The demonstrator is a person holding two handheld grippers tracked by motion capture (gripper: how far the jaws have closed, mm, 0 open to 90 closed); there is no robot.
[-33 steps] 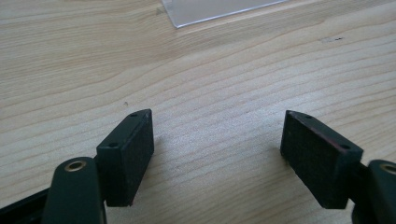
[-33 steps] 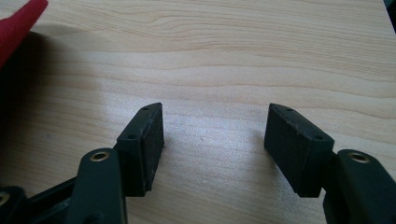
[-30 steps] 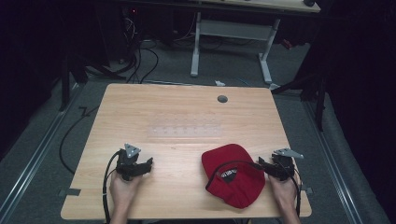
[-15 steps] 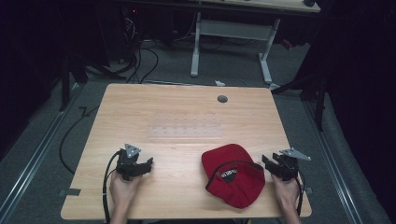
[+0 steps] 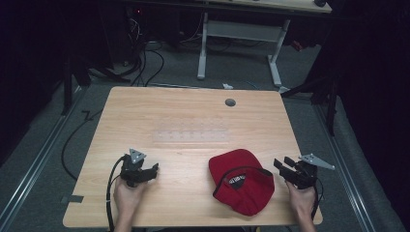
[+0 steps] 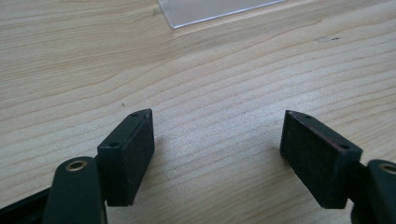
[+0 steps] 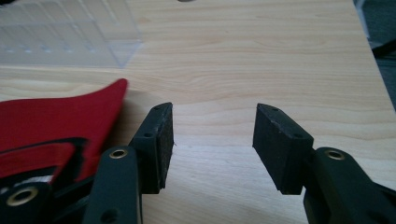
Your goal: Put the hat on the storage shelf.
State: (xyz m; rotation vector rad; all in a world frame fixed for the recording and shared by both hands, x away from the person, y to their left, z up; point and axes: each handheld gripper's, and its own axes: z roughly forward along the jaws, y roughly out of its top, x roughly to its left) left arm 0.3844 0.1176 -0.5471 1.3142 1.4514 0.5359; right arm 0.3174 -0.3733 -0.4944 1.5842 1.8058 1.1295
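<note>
Red cap (image 5: 244, 180) — upside down, lying near table's (image 5: 193, 116) front-right edge.

overhead forward-down, two low close views, shared table (image 5: 193, 116)

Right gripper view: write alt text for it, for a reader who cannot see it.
The right gripper hangs low over a light wooden table, its two black jaws open with bare wood between them. A red cap lies beside the left jaw in this view, and a clear plastic sheet lies flat on the table beyond it.
</note>
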